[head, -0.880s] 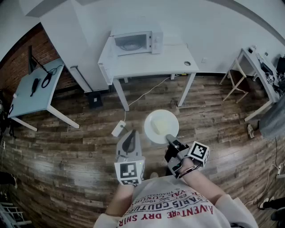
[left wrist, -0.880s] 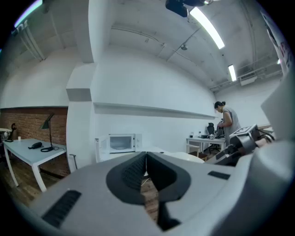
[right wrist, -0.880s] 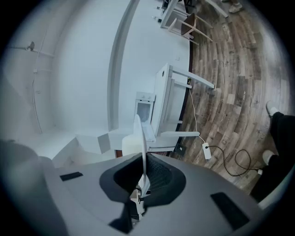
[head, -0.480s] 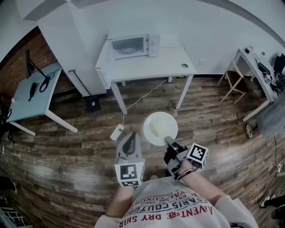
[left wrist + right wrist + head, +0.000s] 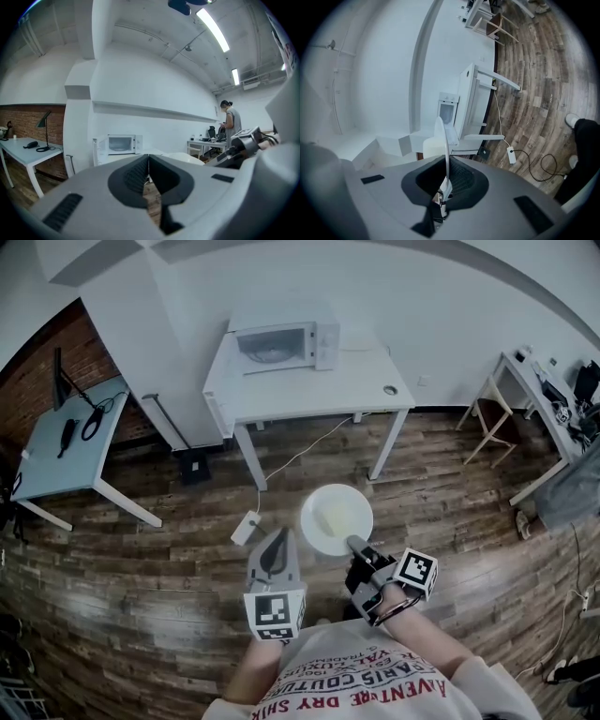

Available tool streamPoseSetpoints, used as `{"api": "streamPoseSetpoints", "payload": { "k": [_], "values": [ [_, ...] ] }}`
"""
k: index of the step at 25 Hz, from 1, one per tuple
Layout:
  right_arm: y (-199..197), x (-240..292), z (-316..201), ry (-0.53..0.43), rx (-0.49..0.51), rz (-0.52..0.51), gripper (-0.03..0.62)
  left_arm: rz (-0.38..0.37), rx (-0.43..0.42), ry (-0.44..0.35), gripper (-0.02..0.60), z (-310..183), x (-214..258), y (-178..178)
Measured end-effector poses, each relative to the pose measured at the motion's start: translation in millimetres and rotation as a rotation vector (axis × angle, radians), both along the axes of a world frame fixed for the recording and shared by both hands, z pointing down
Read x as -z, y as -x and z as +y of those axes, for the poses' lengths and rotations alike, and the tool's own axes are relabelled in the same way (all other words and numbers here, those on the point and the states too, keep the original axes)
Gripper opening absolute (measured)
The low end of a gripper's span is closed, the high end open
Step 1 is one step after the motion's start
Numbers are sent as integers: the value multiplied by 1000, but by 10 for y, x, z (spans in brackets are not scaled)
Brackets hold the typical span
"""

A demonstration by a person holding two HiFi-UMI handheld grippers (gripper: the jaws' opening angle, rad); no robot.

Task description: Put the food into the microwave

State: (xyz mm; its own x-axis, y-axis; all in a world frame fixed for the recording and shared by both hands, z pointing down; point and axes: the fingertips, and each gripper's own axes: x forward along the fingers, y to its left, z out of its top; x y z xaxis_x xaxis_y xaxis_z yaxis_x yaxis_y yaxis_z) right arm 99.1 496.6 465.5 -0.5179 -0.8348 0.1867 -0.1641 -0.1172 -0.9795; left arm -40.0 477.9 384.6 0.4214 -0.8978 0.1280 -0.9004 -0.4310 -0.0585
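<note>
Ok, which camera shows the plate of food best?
The head view: the whole plate shows from above, pale food on it, its near rim pinched by the right gripper. The right gripper view shows it only edge-on between the jaws; the left gripper view catches just a white sliver of it.

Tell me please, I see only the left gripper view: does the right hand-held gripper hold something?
Observer: Yes, the right hand-held gripper is shut on the rim of a white plate.
Operator: Is food on it?
Observer: Yes, one pale piece of food lies near the plate's middle.
Operator: Is the floor ahead free?
Observer: No, a white power strip lies on the wooden floor, before the white table.
</note>
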Motion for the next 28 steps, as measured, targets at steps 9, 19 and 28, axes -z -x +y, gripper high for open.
{"api": "streamPoseSetpoints", "payload": {
  "k": [9,19,28],
  "values": [
    [-97,-300,-348,72,45,2,20,102,67,9,6,-312,-90,18],
    [-324,-222,-1649,54,139,-7,20,74,163,-17,6,-1506,-6,-234],
    [-653,-89,-2945,42,236,9,20,76,252,-6,6,-2693,57,-525]
  ]
}}
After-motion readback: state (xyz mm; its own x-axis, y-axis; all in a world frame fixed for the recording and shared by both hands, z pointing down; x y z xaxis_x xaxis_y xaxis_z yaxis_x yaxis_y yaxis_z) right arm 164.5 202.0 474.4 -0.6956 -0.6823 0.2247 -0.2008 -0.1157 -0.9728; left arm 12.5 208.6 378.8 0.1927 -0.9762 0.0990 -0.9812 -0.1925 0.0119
